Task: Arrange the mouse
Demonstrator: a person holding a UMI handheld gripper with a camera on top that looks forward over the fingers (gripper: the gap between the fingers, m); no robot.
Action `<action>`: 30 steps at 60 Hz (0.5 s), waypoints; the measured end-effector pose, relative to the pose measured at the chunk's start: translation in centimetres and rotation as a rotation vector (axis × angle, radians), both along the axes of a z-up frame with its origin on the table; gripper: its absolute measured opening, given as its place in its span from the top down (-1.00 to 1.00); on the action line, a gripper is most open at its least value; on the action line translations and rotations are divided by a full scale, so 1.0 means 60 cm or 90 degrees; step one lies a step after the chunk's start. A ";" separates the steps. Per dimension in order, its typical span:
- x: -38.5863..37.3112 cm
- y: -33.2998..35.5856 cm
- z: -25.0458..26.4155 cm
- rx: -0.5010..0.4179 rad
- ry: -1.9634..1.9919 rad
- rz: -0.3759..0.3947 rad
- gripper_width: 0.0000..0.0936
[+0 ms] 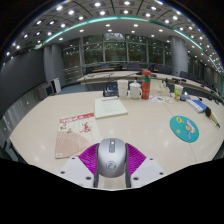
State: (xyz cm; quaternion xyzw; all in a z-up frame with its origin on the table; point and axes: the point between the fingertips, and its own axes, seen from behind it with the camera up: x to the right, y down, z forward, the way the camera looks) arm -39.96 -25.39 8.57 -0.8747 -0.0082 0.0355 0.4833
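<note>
A grey computer mouse [111, 157] with a dark scroll wheel sits between the two magenta pads [91, 158] of my gripper [111, 160]. Both pads press against its sides, so the fingers are shut on the mouse. It is held over the near part of a pale round table [140, 125]. A round blue mat [184, 128] with a pattern lies on the table beyond the fingers to the right.
A red and white booklet [72, 135] lies ahead to the left, a white sheet [110, 108] ahead. Farther back stand a white container [135, 89], a red bottle [145, 86], a dark box [110, 90]. Windows line the far wall.
</note>
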 end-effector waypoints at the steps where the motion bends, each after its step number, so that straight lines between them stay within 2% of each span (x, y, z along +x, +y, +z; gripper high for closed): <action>1: 0.009 0.001 0.021 0.013 0.006 -0.001 0.23; 10: 0.131 0.066 0.201 0.120 0.033 -0.009 0.23; 16: 0.262 0.130 0.268 0.164 0.033 -0.032 0.23; 22: 0.404 0.196 0.247 0.155 0.025 -0.059 0.24; 30: 0.546 0.259 0.132 0.106 0.011 -0.074 0.24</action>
